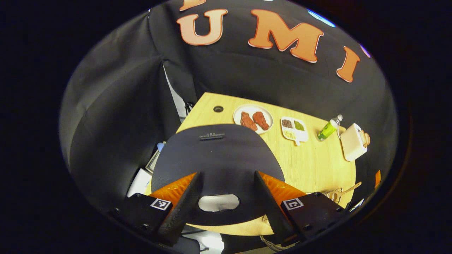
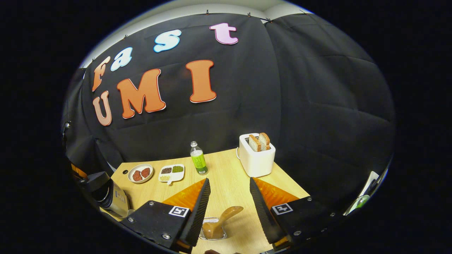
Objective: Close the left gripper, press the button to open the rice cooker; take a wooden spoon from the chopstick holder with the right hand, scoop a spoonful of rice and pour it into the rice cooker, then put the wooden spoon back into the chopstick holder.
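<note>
Wood-grain table [image 2: 229, 183]: I see it carrying everything, against the black cloth wall.
Left gripper [image 1: 219, 197]: I hold it above the dark rice cooker [image 1: 219, 155], pointing steeply down at the lid; jaws spread wide, touching nothing.
Cooker button [image 1: 219, 203]: pale oblong on the lid's near edge, between my left fingers, unpressed as far as I can tell.
Right gripper [image 2: 229, 208]: I have it poised over the table, tilted down; jaws spread, empty.
Wooden spoon [image 2: 220, 220]: standing in the wire chopstick holder [image 2: 212, 233], just below my right jaws.
Far side: plate of meat [image 2: 140, 173], divided tray [image 2: 172, 173], green bottle [image 2: 198, 162], white toaster [image 2: 256, 157] with bread.
</note>
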Demonstrator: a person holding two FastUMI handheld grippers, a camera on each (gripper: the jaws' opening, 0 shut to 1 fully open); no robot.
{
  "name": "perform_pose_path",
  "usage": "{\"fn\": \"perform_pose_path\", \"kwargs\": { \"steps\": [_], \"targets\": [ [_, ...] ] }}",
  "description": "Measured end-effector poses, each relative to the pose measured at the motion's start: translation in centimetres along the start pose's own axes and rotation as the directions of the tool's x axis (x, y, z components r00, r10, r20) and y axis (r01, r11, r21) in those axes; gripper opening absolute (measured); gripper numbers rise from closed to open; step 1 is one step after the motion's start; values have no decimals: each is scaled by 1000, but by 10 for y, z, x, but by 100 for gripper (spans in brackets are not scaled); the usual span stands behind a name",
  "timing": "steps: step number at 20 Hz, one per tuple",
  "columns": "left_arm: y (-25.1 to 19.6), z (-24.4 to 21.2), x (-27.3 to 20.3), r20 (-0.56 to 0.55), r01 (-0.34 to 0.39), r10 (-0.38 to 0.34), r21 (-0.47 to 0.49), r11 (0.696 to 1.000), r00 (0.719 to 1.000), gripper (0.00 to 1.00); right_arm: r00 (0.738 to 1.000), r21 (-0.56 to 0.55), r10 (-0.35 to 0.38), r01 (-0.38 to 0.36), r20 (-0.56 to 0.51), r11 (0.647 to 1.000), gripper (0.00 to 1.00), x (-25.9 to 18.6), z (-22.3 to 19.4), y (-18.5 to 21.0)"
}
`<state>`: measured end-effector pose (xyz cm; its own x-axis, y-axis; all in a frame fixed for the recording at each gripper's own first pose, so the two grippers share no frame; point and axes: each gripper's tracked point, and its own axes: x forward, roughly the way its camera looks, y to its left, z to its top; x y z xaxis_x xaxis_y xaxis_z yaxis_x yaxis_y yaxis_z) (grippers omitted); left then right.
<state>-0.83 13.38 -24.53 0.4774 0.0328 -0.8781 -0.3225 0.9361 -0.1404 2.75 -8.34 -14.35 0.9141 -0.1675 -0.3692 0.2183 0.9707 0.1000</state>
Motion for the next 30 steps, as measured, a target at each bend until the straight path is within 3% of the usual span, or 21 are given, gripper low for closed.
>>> {"fn": "perform_pose_path", "kwargs": {
  "steps": [6, 10, 12, 16, 20, 23, 26, 30],
  "targets": [
    [-5, -42, 25, -196, -41, 43, 12, 999, 980, 99, 1000, -12, 15, -15, 3, 1000, 70, 4, 1, 9],
    [-4, -44, 34, -199, -48, 49, 10, 999, 979, 99, 999, -29, 30, -30, 16, 999, 70, 3, 7, 16],
    [-2, -44, 34, -185, -58, 57, 3, 998, 981, 99, 998, -36, 48, -47, 41, 998, 70, 2, 15, 23],
    [-5, -38, 37, -50, -47, 49, 33, 998, 998, 99, 992, -57, 88, -83, 91, 995, 70, -2, 36, 36],
    [-36, -19, 16, 120, 62, -62, 0, 998, 991, 97, 976, -87, 139, -126, 167, 988, 70, -11, 67, 54],
    [-42, 26, -24, 339, 33, -44, 39, 999, 940, 97, 953, -102, 174, -153, 247, 983, 70, -19, 92, 72],
    [-61, 69, -75, 542, 14, -60, 88, 996, 838, 97, 926, -130, 211, -178, 312, 975, 70, -28, 109, 90],
    [-88, 90, -127, 698, -42, -86, 165, 985, 711, 96, 893, -178, 263, -210, 365, 961, 70, -38, 118, 113]
  ]
}}
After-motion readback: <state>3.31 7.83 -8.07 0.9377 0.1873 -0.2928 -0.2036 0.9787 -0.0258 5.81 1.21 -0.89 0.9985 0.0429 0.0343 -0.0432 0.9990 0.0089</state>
